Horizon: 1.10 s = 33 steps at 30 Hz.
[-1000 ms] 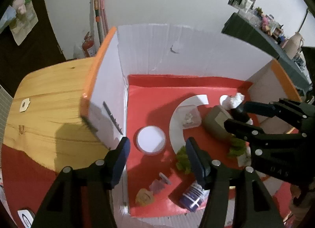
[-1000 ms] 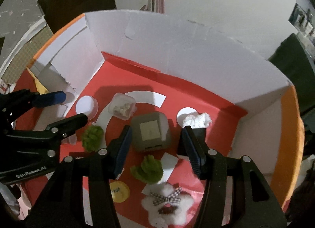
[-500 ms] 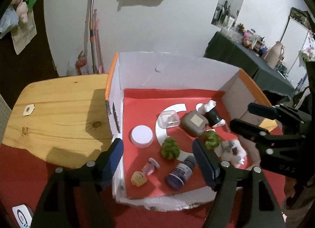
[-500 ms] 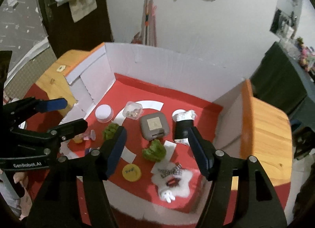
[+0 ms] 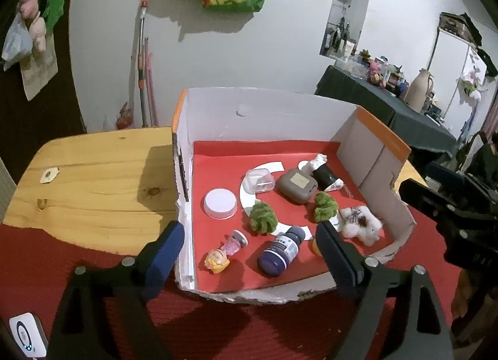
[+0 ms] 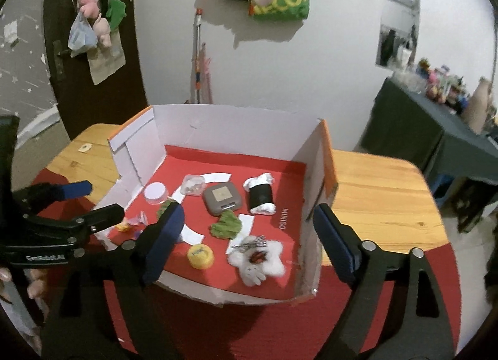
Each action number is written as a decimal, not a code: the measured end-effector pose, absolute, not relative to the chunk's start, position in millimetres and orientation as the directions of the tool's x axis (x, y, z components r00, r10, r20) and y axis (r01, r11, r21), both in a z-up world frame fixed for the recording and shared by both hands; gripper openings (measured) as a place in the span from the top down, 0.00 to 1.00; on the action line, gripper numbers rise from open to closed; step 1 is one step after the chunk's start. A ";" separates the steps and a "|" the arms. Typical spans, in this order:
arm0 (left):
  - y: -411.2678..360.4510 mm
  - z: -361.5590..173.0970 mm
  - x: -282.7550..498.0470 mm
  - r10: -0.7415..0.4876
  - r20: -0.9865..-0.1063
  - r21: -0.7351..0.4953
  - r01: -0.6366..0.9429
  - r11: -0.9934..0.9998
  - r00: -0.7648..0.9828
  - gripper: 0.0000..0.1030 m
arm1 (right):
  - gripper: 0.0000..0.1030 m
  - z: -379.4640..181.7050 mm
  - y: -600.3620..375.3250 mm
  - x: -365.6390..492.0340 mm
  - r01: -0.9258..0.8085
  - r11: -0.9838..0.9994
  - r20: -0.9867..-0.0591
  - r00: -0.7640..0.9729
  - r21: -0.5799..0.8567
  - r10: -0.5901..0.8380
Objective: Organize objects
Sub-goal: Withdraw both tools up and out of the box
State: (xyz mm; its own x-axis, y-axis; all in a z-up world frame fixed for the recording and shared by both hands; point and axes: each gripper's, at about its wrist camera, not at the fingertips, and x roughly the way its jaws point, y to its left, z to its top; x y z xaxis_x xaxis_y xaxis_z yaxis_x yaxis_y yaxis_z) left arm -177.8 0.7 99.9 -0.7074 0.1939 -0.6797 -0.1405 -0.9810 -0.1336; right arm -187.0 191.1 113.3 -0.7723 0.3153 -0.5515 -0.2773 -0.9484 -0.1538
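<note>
Though the left gripper's right finger hides part of a yellow cap, fuzzy green pompoms lie clear inside the torn cardboard box; both grippers, the right too, have just been opening, holding nothing.

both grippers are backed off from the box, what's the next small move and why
Probably bring the right gripper down over the grey case. Both grippers' jaws have just been opening and hold nothing; the left gripper hangs at the box's near edge. Everything already lies loose on the red floor, and the case sits clear, apart from the green tuft in front of it.
</note>
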 end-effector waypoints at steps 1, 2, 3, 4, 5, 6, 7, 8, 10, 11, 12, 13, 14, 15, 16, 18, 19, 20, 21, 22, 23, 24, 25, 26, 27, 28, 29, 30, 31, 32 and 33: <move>3.1 99.2 -176.9 0.192 -0.671 -0.130 -0.141 -0.981 -0.716 0.12 | 0.14 109.6 188.7 -184.4 -0.278 -0.948 -0.540 -0.780 -0.153 0.316; 5.1 98.3 -174.9 0.187 -0.660 -0.123 -0.141 -0.982 -0.728 0.11 | 0.13 106.9 187.2 -183.6 -0.279 -0.948 -0.534 -0.784 -0.154 0.317; 6.7 97.5 -173.0 0.183 -0.649 -0.117 -0.141 -0.983 -0.738 0.08 | 0.12 103.2 186.4 -182.0 -0.282 -0.947 -0.524 -0.789 -0.156 0.321; 7.6 96.8 -170.9 0.179 -0.637 -0.112 -0.140 -0.984 -0.750 0.07 | 0.12 100.2 186.6 -182.5 -0.285 -0.946 -0.515 -0.794 -0.156 0.324; 8.7 95.3 -169.4 0.179 -0.622 -0.107 -0.143 -0.984 -0.762 0.05 | 0.10 97.2 186.9 -183.0 -0.288 -0.945 -0.509 -0.797 -0.154 0.326; 9.6 93.9 -168.7 0.181 -0.612 -0.105 -0.148 -0.983 -0.770 0.04 | 0.09 94.4 187.7 -182.5 -0.290 -0.945 -0.504 -0.800 -0.150 0.326; 10.5 91.6 -168.3 0.181 -0.602 -0.104 -0.148 -0.983 -0.778 0.04 | 0.09 89.9 189.1 -181.9 -0.297 -0.944 -0.497 -0.803 -0.144 0.328; 11.5 90.1 -168.9 0.178 -0.597 -0.104 -0.145 -0.984 -0.782 0.04 | 0.09 87.0 190.5 -182.1 -0.303 -0.942 -0.495 -0.803 -0.141 0.332; 13.5 86.2 -171.3 0.175 -0.585 -0.105 -0.139 -0.985 -0.792 0.03 | 0.09 79.6 194.9 -186.3 -0.318 -0.939 -0.494 -0.801 -0.129 0.339; 14.0 84.9 -172.5 0.173 -0.580 -0.108 -0.135 -0.985 -0.796 0.02 | 0.09 77.0 196.7 -188.3 -0.324 -0.938 -0.495 -0.799 -0.124 0.342; 15.2 83.2 -174.7 0.171 -0.574 -0.111 -0.131 -0.985 -0.801 0.02 | 0.09 74.4 198.7 -190.6 -0.329 -0.937 -0.496 -0.797 -0.120 0.344; 17.3 81.4 -178.1 0.170 -0.568 -0.114 -0.128 -0.985 -0.805 0.02 | 0.09 71.2 201.3 -193.4 -0.332 -0.936 -0.501 -0.794 -0.115 0.343; 18.2 79.8 -179.8 0.166 -0.563 -0.108 -0.127 -0.986 -0.809 0.01 | 0.09 69.4 203.1 -194.8 -0.333 -0.936 -0.504 -0.793 -0.112 0.342; 19.9 78.3 -181.3 0.156 -0.557 -0.096 -0.123 -0.988 -0.816 0.00 | 0.09 67.6 204.1 -196.9 -0.337 -0.935 -0.504 -0.792 -0.112 0.346; 21.2 77.3 -182.4 0.145 -0.553 -0.084 -0.119 -0.989 -0.820 0.00 | 0.09 66.2 206.1 -197.4 -0.345 -0.931 -0.503 -0.788 -0.116 0.355; 24.6 73.4 -185.4 0.103 -0.553 -0.045 -0.093 -0.995 -0.827 0.00 | 0.09 62.5 207.7 -200.4 -0.351 -0.929 -0.506 -0.784 -0.117 0.360; 25.7 71.1 -187.2 0.088 -0.555 -0.032 -0.085 -0.996 -0.827 0.00 | 0.09 59.7 208.8 -201.8 -0.356 -0.927 -0.512 -0.778 -0.118 0.364; 26.1 67.9 -189.4 0.077 -0.559 -0.025 -0.076 -0.997 -0.825 0.00 | 0.09 57.6 209.4 -202.6 -0.360 -0.925 -0.514 -0.775 -0.121 0.368; 26.6 65.4 -191.1 0.073 -0.562 -0.023 -0.072 -0.997 -0.824 0.00 | 0.09 55.7 209.8 -202.7 -0.363 -0.923 -0.514 -0.772 -0.126 0.374; 26.8 63.3 -192.2 0.069 -0.564 -0.021 -0.069 -0.997 -0.823 0.00 | 0.09 53.7 210.0 -201.8 -0.369 -0.919 -0.508 -0.771 -0.137 0.385; 27.0 61.2 -192.9 0.061 -0.564 -0.016 -0.063 -0.998 -0.824 0.00 | 0.09 51.7 210.1 -202.4 -0.370 -0.918 -0.508 -0.768 -0.143 0.389; 27.7 60.0 -193.9 0.057 -0.566 -0.012 -0.061 -0.998 -0.822 0.00 | 0.09 50.5 210.8 -202.8 -0.365 -0.920 -0.516 -0.765 -0.144 0.385; 28.5 59.8 -194.1 0.059 -0.566 -0.011 -0.064 -0.998 -0.822 0.00 | 0.09 49.3 211.2 -203.9 -0.355 -0.924 -0.524 -0.766 -0.139 0.373; 29.2 60.1 -193.3 0.060 -0.559 -0.009 -0.066 -0.998 -0.827 0.00 | 0.09 49.9 211.3 -202.7 -0.355 -0.925 -0.519 -0.770 -0.138 0.373; 29.8 60.4 -192.4 0.057 -0.554 -0.005 -0.065 -0.998 -0.831 0.00 | 0.09 50.1 211.1 -201.6 -0.351 -0.926 -0.517 -0.772 -0.139 0.370; 30.4 60.7 -191.6 0.053 -0.549 -0.001 -0.063 -0.998 -0.834 0.00 | 0.09 50.3 211.3 -201.1 -0.348 -0.927 -0.518 -0.772 -0.137 0.367; 31.2 60.6 -190.9 0.053 -0.544 0.002 -0.064 -0.998 -0.837 0.00 | 0.09 49.7 211.8 -201.2 -0.345 -0.929 -0.523 -0.771 -0.134 0.362; 31.7 60.7 -190.7 0.054 -0.542 0.003 -0.066 -0.998 -0.839 0.00 | 0.09 49.7 212.1 -201.1 -0.344 -0.929 -0.526 -0.769 -0.136 0.362; 31.7 61.1 -190.3 0.054 -0.538 0.003 -0.066 -0.998 -0.841 0.00 | 0.09 49.8 212.1 -200.7 -0.344 -0.929 -0.524 -0.770 -0.136 0.362; 31.9 61.3 -189.9 0.055 -0.535 0.003 -0.067 -0.998 -0.843 0.00 | 0.09 49.6 212.0 -200.7 -0.343 -0.930 -0.525 -0.770 -0.136 0.361; 32.2 61.6 -189.8 0.057 -0.533 0.002 -0.068 -0.998 -0.844 0.00 | 0.09 49.7 211.9 -200.7 -0.342 -0.929 -0.526 -0.770 -0.138 0.362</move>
